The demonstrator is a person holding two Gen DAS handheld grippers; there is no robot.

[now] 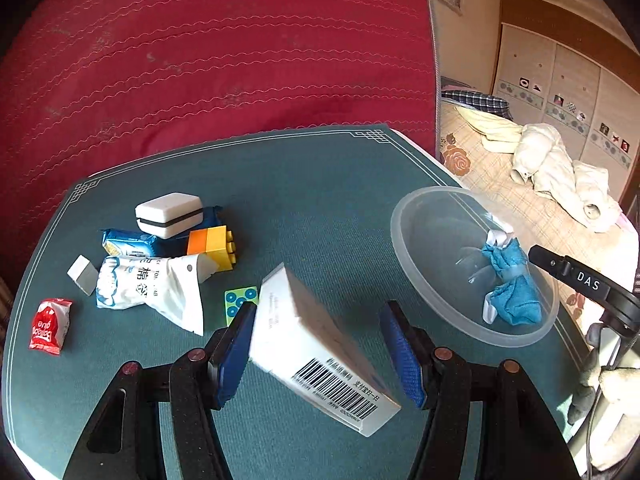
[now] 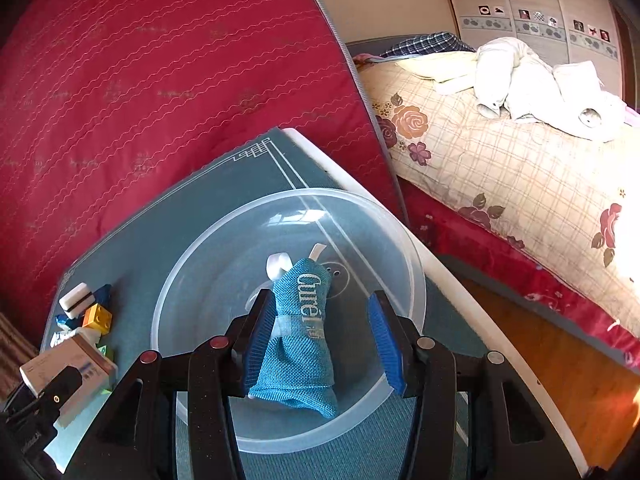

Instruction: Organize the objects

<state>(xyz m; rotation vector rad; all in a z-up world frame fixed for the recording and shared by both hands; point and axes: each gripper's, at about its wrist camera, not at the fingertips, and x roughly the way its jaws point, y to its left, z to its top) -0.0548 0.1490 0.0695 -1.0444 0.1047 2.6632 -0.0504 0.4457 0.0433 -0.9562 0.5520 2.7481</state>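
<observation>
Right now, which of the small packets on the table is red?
The red packet nearest the table's left edge; the blue wrapper and white pouch lie farther in.

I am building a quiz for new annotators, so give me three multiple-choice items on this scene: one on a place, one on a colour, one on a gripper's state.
1. Where does the blue pouch lie?
A. in the clear bowl
B. on the bed
C. under the white box

2. What colour is the small packet at the mat's left edge?
A. green
B. red
C. black

3. How does the left gripper stand at the white box?
A. shut, with nothing between its fingers
B. out of view
C. open, box between its fingers

Answers: 1 A, the pouch rests on the bowl's floor in both views. 2 B, its wrapper is red with white lettering. 3 C, a clear gap shows between the box and the right-hand finger.
</observation>
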